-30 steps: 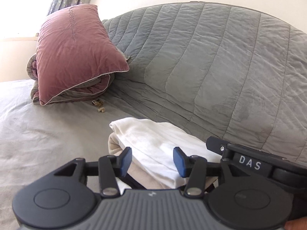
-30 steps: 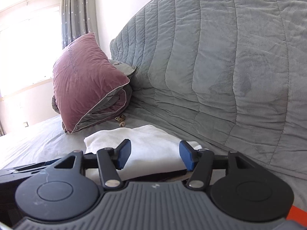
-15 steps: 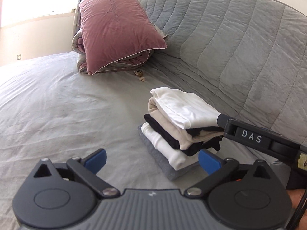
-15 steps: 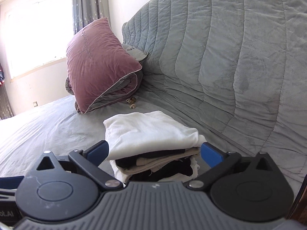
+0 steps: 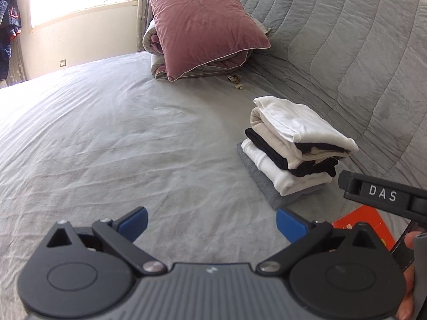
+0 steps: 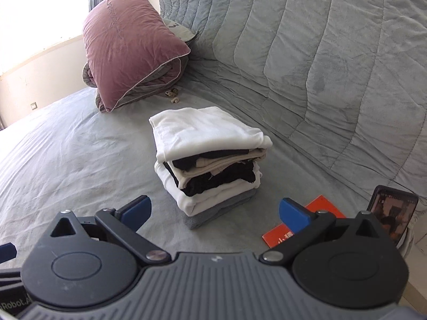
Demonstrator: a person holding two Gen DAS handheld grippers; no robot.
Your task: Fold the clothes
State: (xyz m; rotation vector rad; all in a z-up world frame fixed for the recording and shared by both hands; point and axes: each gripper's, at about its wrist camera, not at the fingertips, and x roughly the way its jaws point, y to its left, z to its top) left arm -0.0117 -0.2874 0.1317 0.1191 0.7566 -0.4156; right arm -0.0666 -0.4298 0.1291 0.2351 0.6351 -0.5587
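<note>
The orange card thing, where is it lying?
The orange card lies flat on the grey bed sheet, just right of the stack of folded clothes in the right wrist view, beside the propped-up phone.

white, black, beige and grey folded clothes stack (image 6: pixel 210 160); mauve pillow (image 6: pixel 128 42); grey bed sheet (image 5: pixel 106 138); quilted grey-green cover (image 6: pixel 320 53); orange booklet (image 6: pixel 323 206); blue claw pads (image 6: pixel 134 209).

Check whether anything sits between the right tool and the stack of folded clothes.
Nothing visible does. The right tool is open with only bare bedsheet before the stack of folded clothes. The orange card lies off to the right, clear of that line.
</note>
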